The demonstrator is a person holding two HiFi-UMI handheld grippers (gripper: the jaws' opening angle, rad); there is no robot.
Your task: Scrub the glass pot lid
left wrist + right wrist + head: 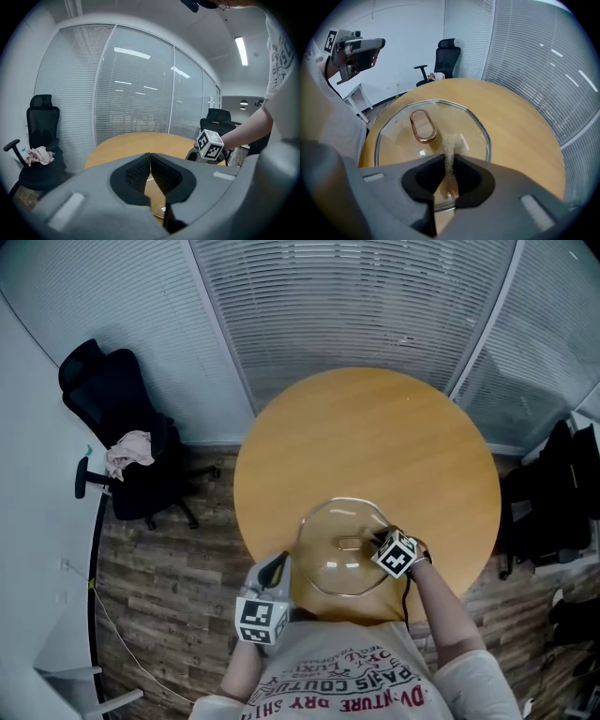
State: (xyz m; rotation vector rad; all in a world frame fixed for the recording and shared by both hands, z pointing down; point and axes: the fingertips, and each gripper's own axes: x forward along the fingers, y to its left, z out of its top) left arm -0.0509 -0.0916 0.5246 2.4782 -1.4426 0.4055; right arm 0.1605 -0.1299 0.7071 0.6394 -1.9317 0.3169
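Can't see the glass lid's [433,146] near rim, the right gripper's [450,159] body covers it, and the scrubber's [451,143] lower end disappears between the jaws.

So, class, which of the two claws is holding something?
The right claw: it pinches a tan scrubber over the glass lid. The left claw is shut with nothing between its jaws.

The round table [375,427], shared by all three views, is looked down on from overhead by the head view, faced low and level from its edge by the left gripper view, and seen closely, tilted over the glass lid [403,145], by the right gripper view.
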